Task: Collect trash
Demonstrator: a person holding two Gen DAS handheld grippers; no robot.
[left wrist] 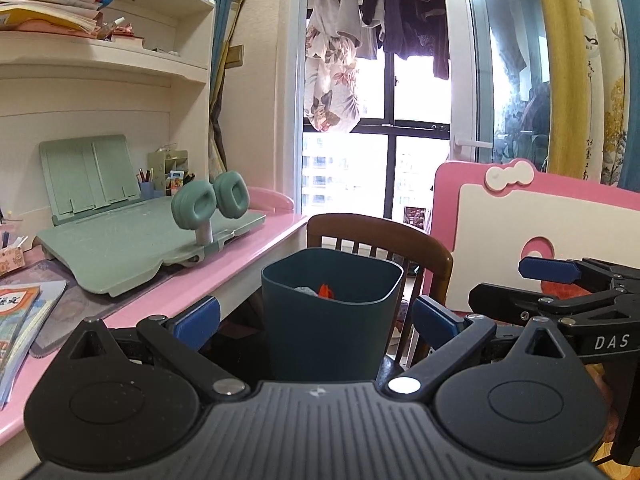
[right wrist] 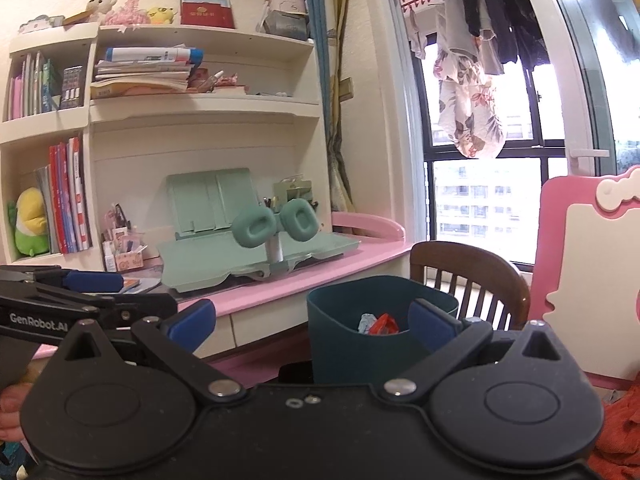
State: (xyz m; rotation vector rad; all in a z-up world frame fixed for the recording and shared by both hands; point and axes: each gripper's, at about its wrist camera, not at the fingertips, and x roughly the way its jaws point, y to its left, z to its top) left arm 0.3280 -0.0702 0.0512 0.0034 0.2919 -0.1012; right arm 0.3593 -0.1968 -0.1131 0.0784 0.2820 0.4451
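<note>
A dark teal trash bin stands on the floor beside the pink desk, straight ahead of both grippers. Inside it lie a red-orange wrapper and a crumpled grey scrap. The right wrist view shows the same bin, with the red wrapper and a pale blue scrap. My left gripper is open and empty, short of the bin. My right gripper is also open and empty. Each gripper appears at the edge of the other's view, the right one's fingers and the left one's fingers.
A pink desk holds a green reading stand, green headphones and books. Behind the bin stand a brown wooden chair and a pink-and-white board. Shelves line the wall and laundry hangs by the window.
</note>
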